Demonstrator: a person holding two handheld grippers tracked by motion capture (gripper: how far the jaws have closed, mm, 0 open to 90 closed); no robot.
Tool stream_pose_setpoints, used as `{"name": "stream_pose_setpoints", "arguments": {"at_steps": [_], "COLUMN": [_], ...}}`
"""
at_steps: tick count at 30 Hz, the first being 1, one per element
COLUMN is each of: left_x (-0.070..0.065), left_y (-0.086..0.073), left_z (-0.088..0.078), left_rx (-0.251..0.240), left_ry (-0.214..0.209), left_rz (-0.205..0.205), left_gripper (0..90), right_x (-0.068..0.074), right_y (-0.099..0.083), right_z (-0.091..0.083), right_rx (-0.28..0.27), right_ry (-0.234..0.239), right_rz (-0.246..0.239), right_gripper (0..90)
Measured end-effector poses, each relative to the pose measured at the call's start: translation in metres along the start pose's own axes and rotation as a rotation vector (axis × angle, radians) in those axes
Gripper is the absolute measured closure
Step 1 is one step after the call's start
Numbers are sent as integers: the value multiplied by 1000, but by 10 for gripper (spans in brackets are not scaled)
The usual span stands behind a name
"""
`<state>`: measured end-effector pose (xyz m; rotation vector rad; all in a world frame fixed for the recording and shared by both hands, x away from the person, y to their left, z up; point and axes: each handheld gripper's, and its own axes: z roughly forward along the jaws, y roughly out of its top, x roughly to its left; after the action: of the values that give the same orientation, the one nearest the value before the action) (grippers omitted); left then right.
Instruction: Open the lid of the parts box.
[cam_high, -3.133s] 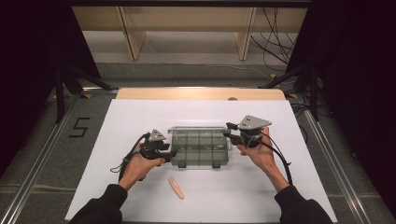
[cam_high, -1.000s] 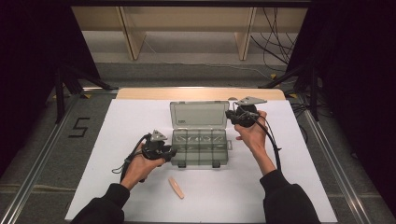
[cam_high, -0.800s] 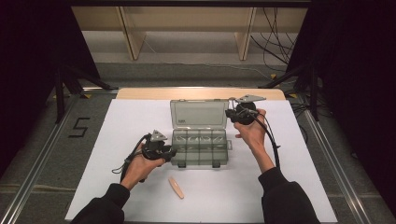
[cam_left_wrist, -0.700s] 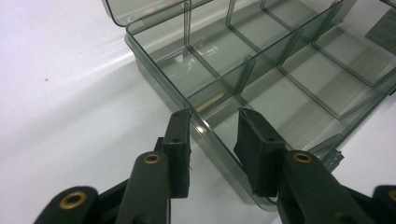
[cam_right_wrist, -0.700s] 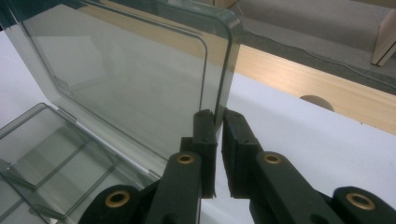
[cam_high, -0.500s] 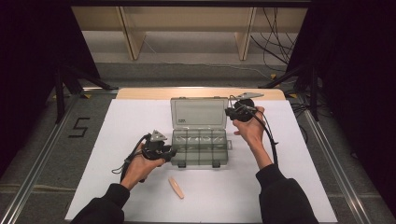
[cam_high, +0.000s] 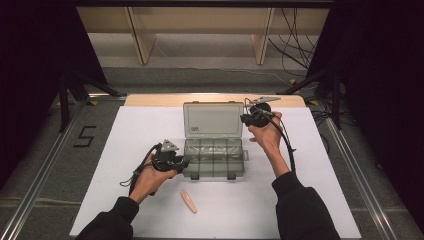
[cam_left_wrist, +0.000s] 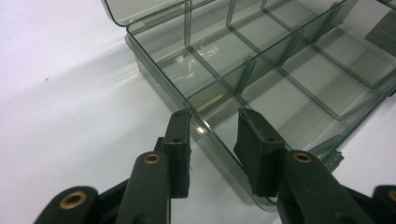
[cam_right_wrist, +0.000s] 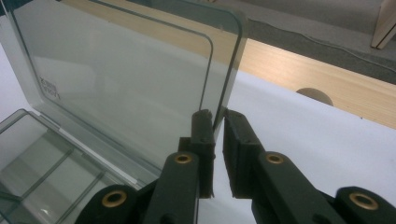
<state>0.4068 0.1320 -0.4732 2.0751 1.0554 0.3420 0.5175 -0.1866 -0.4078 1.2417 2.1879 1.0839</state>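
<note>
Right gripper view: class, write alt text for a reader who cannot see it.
The right tongs pinch the edge of a clear smoky plastic lid, raised open above its compartment box. Behind lie a white table cover and a wooden strip.

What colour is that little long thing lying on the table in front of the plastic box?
Pale peach, almost skin-toned. The small piece shows best in the high view.
</note>
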Motion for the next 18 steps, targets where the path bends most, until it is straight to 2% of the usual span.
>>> {"name": "stream_pose_setpoints", "arguments": {"at_steps": [3,4,8,10,12,15,16,18], "left_x": [1,3,3,2,2,2,2,2], "left_y": [0,1,1,1,1,1,1,1], "left_z": [-1,-2,-2,-3,-4,-3,-3,-3], "left_rx": [15,36,35,41,50,42,48,50], "left_ry": [11,8,7,12,12,13,13,13], "left_rz": [5,45,38,38,38,34,34,34], "left_gripper": [651,651,652,651,651,651,651,651], "right_x": [0,-1,-3,-6,-5,-6,-6,-8], "right_y": [0,0,1,1,1,1,2,2], "right_z": [2,3,6,8,8,9,9,11], "right_rx": [19,7,23,12,27,29,28,7], "right_ry": [-3,-4,-6,-1,4,6,5,4], "right_rz": [31,32,45,27,67,84,83,52], "right_gripper": [823,823,826,828,831,834,834,834]}}
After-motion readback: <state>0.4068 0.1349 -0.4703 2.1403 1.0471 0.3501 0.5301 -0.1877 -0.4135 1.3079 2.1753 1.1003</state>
